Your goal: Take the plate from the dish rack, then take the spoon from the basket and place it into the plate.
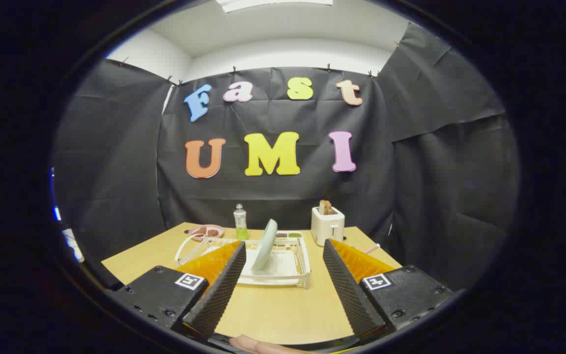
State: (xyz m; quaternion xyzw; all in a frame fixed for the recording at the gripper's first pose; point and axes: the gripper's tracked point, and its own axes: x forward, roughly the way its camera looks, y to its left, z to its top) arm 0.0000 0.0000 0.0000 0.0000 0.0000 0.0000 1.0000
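Parted tongs [283, 255] above wooden table [273, 309]

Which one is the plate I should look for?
Find the white dish rack on the wooden table, just beyond the open tool. The plate stands on edge inside it, leaning slightly. It's pale green, unlike the pink dish lying flat behind.
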